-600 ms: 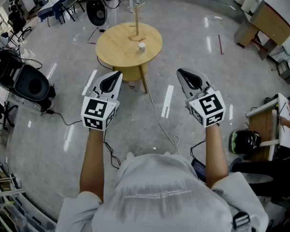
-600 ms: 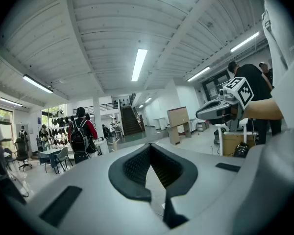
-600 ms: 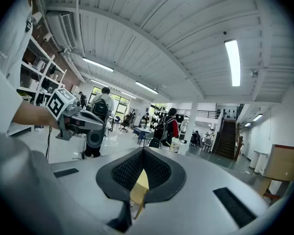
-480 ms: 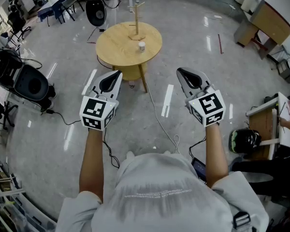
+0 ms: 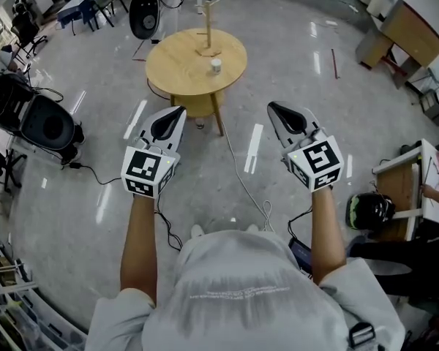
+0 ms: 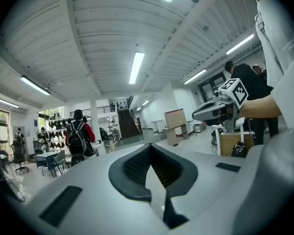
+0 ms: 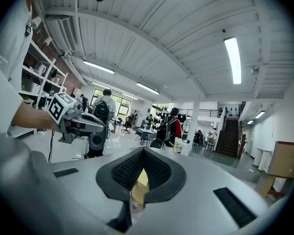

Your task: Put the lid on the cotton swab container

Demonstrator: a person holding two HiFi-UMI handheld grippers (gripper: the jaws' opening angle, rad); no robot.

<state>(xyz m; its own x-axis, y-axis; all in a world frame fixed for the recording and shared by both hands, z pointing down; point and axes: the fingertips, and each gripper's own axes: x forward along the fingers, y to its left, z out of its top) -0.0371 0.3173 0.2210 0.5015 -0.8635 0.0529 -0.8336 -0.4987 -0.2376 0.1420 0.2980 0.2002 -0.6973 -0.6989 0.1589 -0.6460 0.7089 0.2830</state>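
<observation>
A small white cotton swab container (image 5: 216, 66) stands on a round wooden table (image 5: 179, 72), far ahead of me; whether a lid is on it is too small to tell. A wooden stand (image 5: 206, 29) rises just behind it. My left gripper (image 5: 177, 112) (image 6: 150, 148) is held level in the air, shut with nothing in it, short of the table's near edge. My right gripper (image 5: 274, 109) (image 7: 143, 155) is beside it, also shut and empty. Each gripper shows in the other's view: the right gripper (image 6: 218, 106) and the left gripper (image 7: 81, 122).
Black equipment cases (image 5: 47, 126) sit on the floor at left, with a cable (image 5: 241, 181) running from the table toward me. A dark helmet (image 5: 369, 212) and a desk (image 5: 410, 189) are at right. People stand in the distance (image 6: 78, 136).
The table and its container sit slightly higher and further right in the head view. Both grippers keep the same pose, still shut and empty.
</observation>
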